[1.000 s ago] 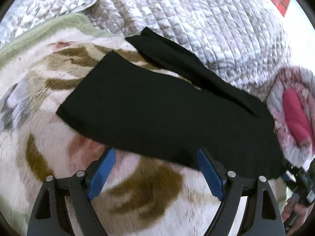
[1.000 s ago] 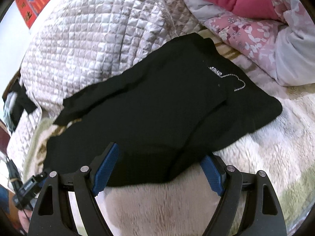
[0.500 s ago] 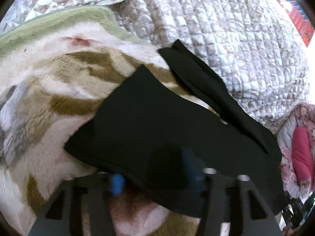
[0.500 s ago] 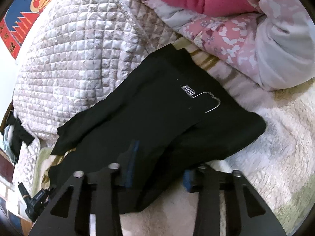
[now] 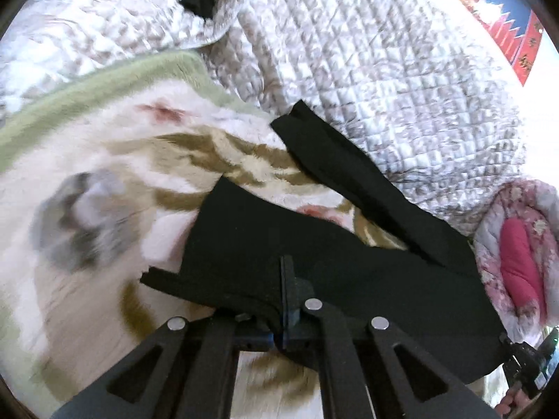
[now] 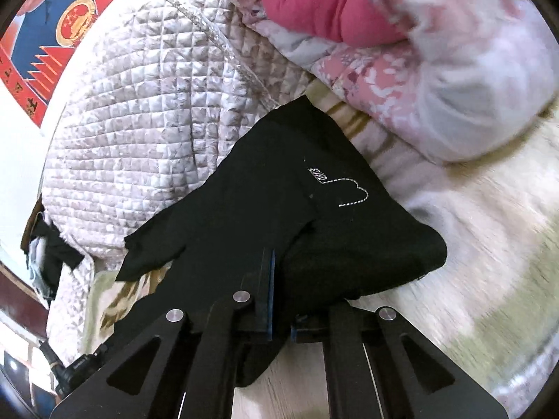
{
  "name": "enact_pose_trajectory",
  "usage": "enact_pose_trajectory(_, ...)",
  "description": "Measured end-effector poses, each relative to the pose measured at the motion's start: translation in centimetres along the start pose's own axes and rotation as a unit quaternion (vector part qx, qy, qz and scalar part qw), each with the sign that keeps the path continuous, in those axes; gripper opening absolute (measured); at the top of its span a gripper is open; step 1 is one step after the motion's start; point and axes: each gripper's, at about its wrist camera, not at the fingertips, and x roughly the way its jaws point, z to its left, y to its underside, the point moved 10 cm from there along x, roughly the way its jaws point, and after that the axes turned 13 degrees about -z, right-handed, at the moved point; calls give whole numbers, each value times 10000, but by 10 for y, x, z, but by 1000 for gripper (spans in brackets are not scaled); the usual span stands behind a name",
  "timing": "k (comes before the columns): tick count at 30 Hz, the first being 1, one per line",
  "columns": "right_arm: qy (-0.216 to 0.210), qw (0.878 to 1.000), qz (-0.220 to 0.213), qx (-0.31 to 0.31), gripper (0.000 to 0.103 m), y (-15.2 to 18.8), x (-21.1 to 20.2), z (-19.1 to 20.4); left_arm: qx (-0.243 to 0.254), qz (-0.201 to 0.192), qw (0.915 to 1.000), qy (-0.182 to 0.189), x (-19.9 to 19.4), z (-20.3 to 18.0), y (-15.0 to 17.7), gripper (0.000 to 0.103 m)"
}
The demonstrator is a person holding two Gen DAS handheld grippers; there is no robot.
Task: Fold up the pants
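A second ago both tools sat with their blue pads spread wide at the near edge of the black pants [image 5: 349,265]; now each has bitten down on cloth.

In the left wrist view, the left gripper [image 5: 284,310] at bottom centre has its fingers pressed together with a ridge of the near pant leg pinched between them. That leg has lifted and swung toward the middle of the frame, baring more of the fleece blanket [image 5: 87,181] on the left. The other leg runs up toward the quilted cover [image 5: 384,70] at upper right, apart from the held one.

In the right wrist view, the right gripper [image 6: 276,300] at bottom centre is likewise clamped on the pants [image 6: 262,209], nearer the waist end, just below the stitched logo [image 6: 346,188]. The fabric has bunched into a hump at right centre, and the pink bedding [image 6: 401,52] at upper right looks smeared, so the hand seems to be moving.

I'd say the grasp is done and the fold has begun: the near edge is being carried over toward the far leg. The legs lie splayed, so they may not line up.
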Motion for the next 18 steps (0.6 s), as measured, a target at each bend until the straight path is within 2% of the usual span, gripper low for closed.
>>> enact_pose_trajectory(6,223,9993,274,-90,5,33,-34,-29,75,42,10000,44,-50,13,28,4)
enact_pose_trajectory(8,285,9983,499,-2,5,46,-29,-42,225,248,9994,-26,-51,18,47,4)
enact_pose_trajectory(10,197,9986,480,76,5,46,-32,-43,262,492,9983,-153,-42,24,61,4)
enact_pose_trajectory(11,160,9988,447,71,7,45,-34,-41,167,580,9981,-142,-38,27,64,4)
enact_pose_trajectory(12,139,9991,391,72,16,43,-37,-40,71,572,9983,-104,-37,28,62,5)
enact_pose_trajectory(13,139,9994,323,78,24,40,-41,-40,22,549,9985,-84,-38,28,60,9)
enact_pose_trajectory(15,89,9998,134,129,29,35,-47,-41,-36,473,9988,-118,-38,32,56,11)
enact_pose_trajectory(18,-24,9991,53,426,29,30,-48,-44,-241,504,9983,-178,-31,39,56,11)
